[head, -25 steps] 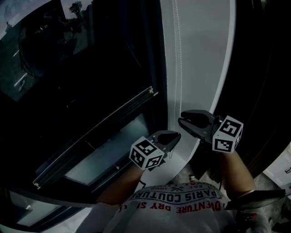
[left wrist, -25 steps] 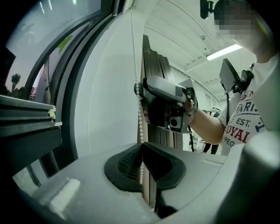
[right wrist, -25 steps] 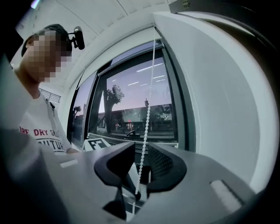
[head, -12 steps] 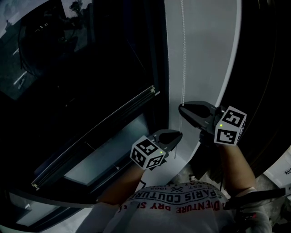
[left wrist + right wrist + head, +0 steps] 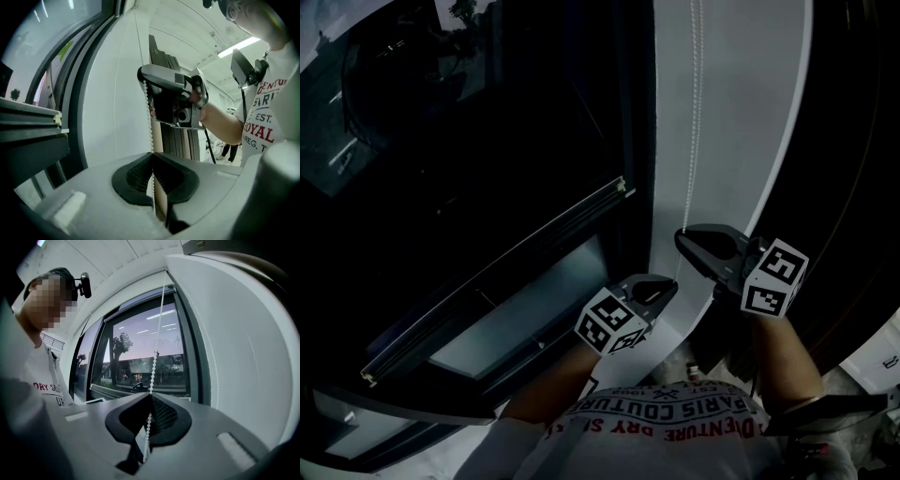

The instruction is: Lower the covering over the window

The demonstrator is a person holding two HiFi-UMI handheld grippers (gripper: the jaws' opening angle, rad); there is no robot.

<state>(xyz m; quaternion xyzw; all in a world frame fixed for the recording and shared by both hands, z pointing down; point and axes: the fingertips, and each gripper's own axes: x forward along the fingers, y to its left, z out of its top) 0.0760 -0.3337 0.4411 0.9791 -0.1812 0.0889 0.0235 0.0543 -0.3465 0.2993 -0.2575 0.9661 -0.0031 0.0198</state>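
In the head view the blind's bottom rail (image 5: 487,281) — a slim dark bar with a pale end cap — crosses the dark window glass (image 5: 441,141) at left, partway down it. The left gripper (image 5: 667,282) sits low beside the frame; only its own view shows its ribbed black fingers (image 5: 136,176) clenched on the white bead chain (image 5: 150,117). That chain hangs taut down the smooth white wall (image 5: 736,112). Just above, the right gripper (image 5: 682,238) is clenched on the same chain — its view alone shows a tree (image 5: 119,347) at dusk outside.
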